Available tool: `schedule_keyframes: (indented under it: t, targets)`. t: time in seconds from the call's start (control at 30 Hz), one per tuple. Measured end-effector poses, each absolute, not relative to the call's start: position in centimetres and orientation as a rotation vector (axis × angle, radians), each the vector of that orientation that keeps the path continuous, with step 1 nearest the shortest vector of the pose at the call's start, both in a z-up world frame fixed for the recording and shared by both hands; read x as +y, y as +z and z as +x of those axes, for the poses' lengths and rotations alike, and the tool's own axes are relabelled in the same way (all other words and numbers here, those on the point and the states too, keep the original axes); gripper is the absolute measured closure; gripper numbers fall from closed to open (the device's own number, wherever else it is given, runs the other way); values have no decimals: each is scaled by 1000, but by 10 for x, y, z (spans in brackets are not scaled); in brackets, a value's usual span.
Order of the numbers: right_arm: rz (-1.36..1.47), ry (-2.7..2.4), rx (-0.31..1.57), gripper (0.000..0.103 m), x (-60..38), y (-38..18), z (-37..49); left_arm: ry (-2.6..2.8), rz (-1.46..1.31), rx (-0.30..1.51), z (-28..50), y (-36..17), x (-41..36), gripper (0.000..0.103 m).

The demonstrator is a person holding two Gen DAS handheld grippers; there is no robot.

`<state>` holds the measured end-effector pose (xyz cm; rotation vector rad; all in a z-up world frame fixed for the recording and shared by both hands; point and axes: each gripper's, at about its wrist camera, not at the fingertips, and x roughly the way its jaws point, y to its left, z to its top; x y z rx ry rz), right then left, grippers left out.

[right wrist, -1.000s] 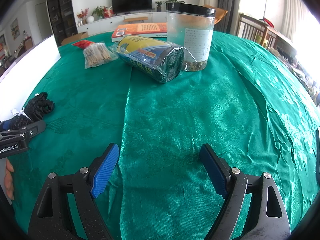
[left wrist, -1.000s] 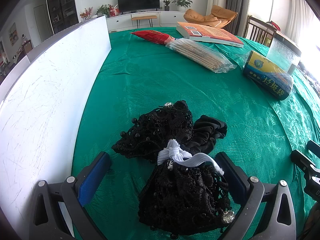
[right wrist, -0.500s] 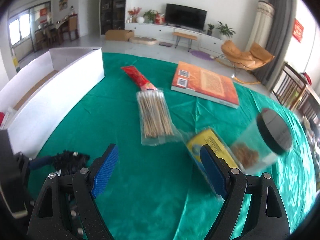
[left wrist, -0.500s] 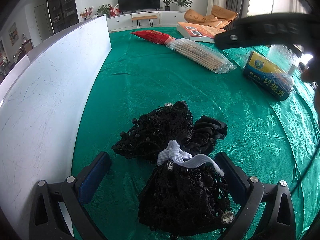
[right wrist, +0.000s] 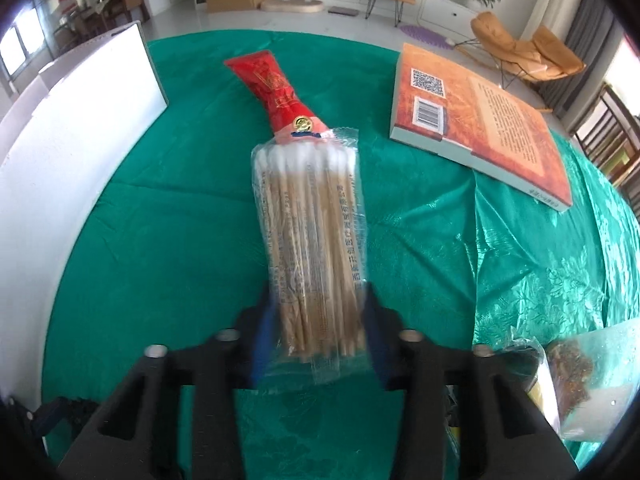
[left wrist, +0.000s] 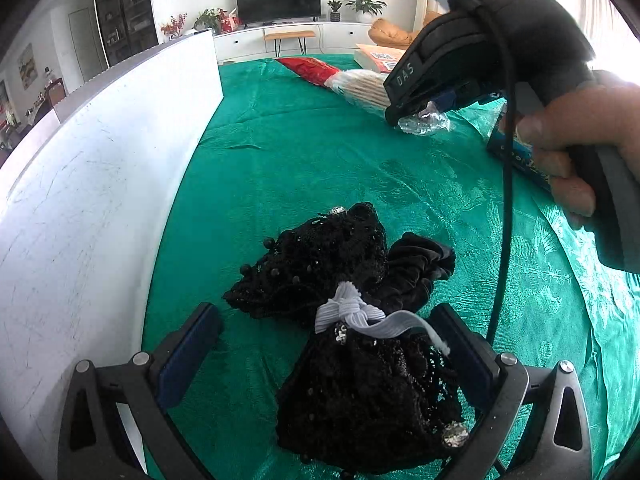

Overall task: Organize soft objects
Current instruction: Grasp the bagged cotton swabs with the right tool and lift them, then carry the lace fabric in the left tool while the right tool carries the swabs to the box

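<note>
Jaws of right gripper (right wrist: 318,332) just closed on swab pack (right wrist: 312,240); left gripper (left wrist: 332,354) unmoved, wide

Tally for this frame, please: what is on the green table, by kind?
Black fabric heap: 1
Swab pack: 1
Red packet: 1
Book: 1
Blue pack: 1
Jar: 1
White box: 1
Total: 7

The right gripper (right wrist: 318,328) has swung from the bare cloth at the jar's side across to the pack of cotton swabs (right wrist: 310,236), now lower centre of its view. Its jaws have just been closing, the pack's near end between them.
</note>
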<state>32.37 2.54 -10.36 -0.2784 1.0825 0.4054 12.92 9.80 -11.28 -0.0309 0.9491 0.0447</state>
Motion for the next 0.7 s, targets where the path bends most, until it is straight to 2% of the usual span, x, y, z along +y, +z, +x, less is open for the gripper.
schedule_keyframes:
  t: [0.1,0.23,0.47,0.6,0.7]
  targets:
    - [-200,433,1008,76,14,-80,306,45,-31,949,129,-113,98,0]
    - [-56,449,860,76,-23,-18,276,46,-29,949,129,-112,99,0]
    - [162,392,681,76,-155,80,240,46,-29,949,129,-113,99,0]
    - [208,229,690,75,-240,77,241,47,-29,949,129,-113,99,0]
    - [188,96,790,75,-290,33,270,47,-29,949,129,-113,99,0]
